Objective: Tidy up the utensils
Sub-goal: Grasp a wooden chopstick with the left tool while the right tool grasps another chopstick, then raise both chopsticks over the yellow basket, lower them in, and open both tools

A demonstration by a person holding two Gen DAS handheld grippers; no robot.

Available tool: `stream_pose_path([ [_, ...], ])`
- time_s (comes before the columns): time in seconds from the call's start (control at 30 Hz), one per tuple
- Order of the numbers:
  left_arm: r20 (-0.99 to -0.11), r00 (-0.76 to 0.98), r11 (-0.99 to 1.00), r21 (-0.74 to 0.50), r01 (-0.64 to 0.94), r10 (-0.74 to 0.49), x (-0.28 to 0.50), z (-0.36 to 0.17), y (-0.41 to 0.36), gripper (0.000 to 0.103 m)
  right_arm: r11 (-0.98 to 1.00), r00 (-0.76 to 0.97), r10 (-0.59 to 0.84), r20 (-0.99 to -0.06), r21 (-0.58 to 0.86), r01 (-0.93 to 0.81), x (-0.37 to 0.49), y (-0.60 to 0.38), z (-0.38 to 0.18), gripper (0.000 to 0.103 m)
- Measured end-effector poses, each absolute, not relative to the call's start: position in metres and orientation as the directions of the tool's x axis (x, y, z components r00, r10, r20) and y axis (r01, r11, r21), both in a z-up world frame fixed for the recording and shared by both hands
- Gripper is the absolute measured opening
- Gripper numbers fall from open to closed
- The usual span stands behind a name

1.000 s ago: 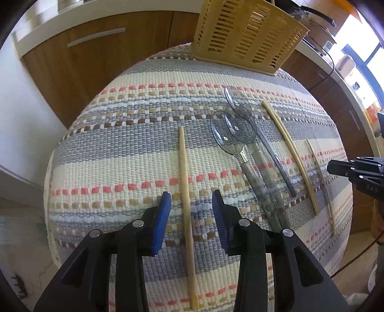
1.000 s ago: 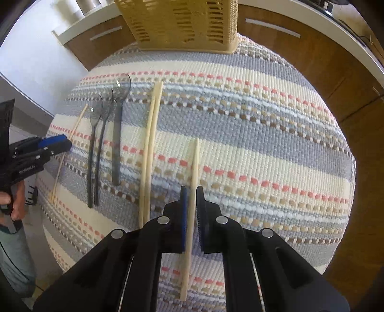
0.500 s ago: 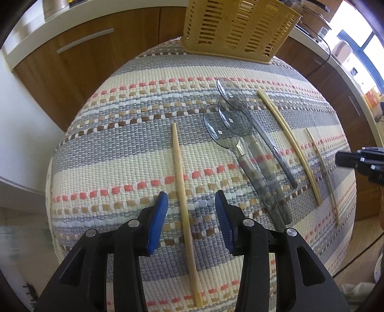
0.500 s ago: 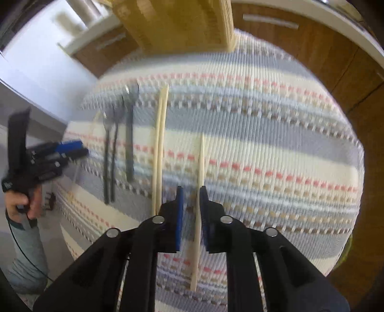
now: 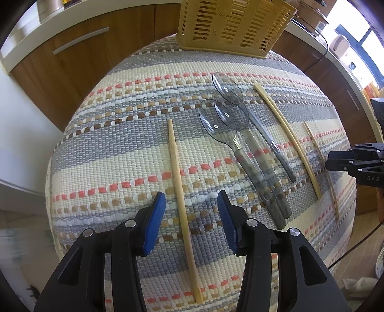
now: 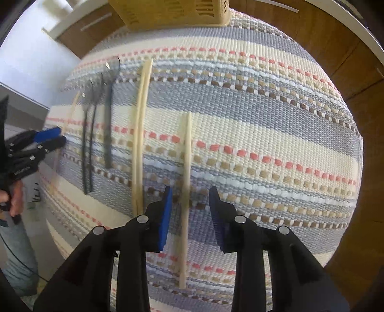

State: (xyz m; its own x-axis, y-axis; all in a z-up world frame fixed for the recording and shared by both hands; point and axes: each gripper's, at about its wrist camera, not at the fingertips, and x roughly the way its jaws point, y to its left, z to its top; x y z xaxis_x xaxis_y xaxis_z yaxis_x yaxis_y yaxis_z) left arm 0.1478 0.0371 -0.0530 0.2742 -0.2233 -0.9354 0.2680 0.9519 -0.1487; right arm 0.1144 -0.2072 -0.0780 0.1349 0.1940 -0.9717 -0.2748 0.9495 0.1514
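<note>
A striped woven mat (image 5: 120, 144) holds several chopsticks and three clear plastic spoons (image 5: 225, 120). My left gripper (image 5: 192, 208) is open, its blue pads either side of a pale chopstick (image 5: 178, 172) lying on the mat. My right gripper (image 6: 190, 204) is open around another chopstick (image 6: 186, 168) that lies flat on the mat. Two more chopsticks (image 6: 140, 134) lie together to its left, then the spoons (image 6: 96, 124). A yellow slotted basket (image 5: 235, 21) stands at the mat's far edge.
Wooden cabinet fronts (image 5: 72, 60) and a white counter run behind the mat. The right gripper shows at the right edge of the left wrist view (image 5: 355, 163); the left gripper shows at the left of the right wrist view (image 6: 36, 146). Mat edges drop off near both grippers.
The right gripper was shut on its chopstick and has opened; the chopstick now lies on the mat. The left gripper stayed open and drew back slightly over its chopstick.
</note>
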Motion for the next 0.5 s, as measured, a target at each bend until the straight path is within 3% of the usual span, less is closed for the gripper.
stream_pose_path([
  [0.1, -0.945, 0.267, 0.950, -0.106, 0.292, -0.188, 0.148, -0.054, 0.031, 0.041, 0.948, 0.124, 0.166, -0.978, 0.124, -0.293, 0.114, -0.203, -0.080, 0.028],
  [0.2, -0.954, 0.277, 0.949, -0.023, 0.314, -0.115, 0.147, -0.056, 0.021, 0.030, 0.935, 0.116, 0.119, -0.986, 0.072, -0.348, 0.110, -0.187, -0.081, 0.013],
  [0.23, -0.954, 0.289, 0.946, 0.017, 0.323, -0.081, 0.145, -0.056, 0.014, 0.024, 0.928, 0.126, 0.095, -0.987, 0.042, -0.369, 0.107, -0.181, -0.080, 0.006],
  [0.27, -0.952, 0.293, 0.943, 0.015, 0.332, -0.088, 0.144, -0.056, 0.012, 0.007, 0.921, 0.132, 0.082, -0.988, 0.025, -0.388, 0.106, -0.177, -0.080, 0.005],
  [0.3, -0.950, 0.300, 0.942, 0.017, 0.335, -0.089, 0.143, -0.055, 0.009, 0.004, 0.918, 0.138, 0.083, -0.987, 0.023, -0.395, 0.106, -0.176, -0.079, 0.005],
  [0.5, -0.888, 0.413, 0.953, -0.079, 0.294, -0.201, 0.137, -0.027, 0.015, 0.004, 0.920, 0.217, 0.195, -0.956, 0.101, -0.379, 0.110, -0.186, -0.045, 0.004],
])
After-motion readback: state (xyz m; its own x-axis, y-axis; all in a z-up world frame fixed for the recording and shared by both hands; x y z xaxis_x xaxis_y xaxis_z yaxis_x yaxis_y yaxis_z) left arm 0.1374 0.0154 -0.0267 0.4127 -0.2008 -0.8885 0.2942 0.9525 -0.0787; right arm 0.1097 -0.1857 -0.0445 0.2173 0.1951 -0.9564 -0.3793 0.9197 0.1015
